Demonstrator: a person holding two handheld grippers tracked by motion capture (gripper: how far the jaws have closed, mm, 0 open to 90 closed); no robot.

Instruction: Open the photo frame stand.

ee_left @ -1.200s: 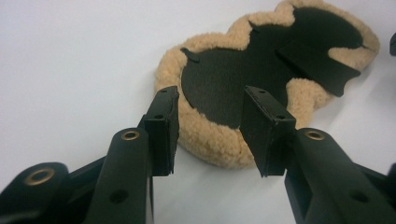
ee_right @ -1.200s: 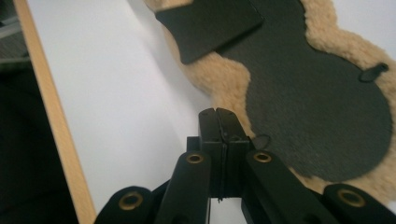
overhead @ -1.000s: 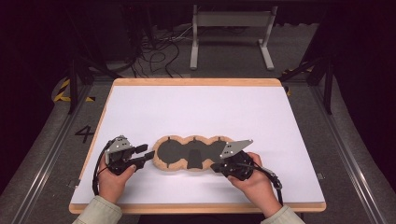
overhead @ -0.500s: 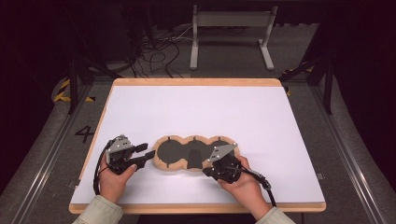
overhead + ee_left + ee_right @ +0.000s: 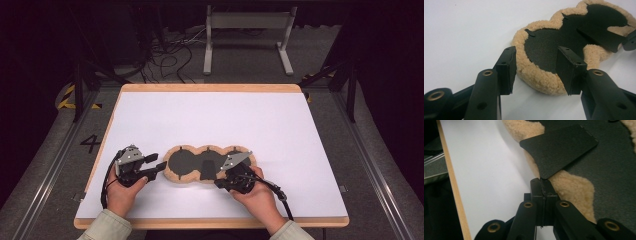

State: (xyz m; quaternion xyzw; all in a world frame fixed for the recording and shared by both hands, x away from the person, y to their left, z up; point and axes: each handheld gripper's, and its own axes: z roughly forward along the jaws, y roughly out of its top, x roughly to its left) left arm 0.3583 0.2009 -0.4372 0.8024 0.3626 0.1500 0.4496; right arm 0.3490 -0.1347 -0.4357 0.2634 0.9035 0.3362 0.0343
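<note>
A three-lobed pad (image 5: 182, 162) with a tan fleece rim and a black face lies flat near the table's front. In the left gripper view my left gripper (image 5: 536, 57) is open, and the left lobe's rim (image 5: 536, 75) sits loosely between its jaws, which have just been opening. It shows in the high view as well (image 5: 159, 162). My right gripper (image 5: 541, 181) is shut on the corner of a black flap (image 5: 559, 147) that rises from the pad's middle. In the high view the right gripper (image 5: 218, 181) sits at the pad's front edge, below the flap (image 5: 206, 169).
The white tabletop (image 5: 210, 115) has a wooden border (image 5: 210, 88), and its front edge runs just behind my hands. Metal rails flank the table, and a grey stand (image 5: 247, 35) and cables (image 5: 170, 55) sit on the dark floor beyond it.
The right hand has moved left and dropped towards the pad's middle. The left hand has stayed at the left lobe.
</note>
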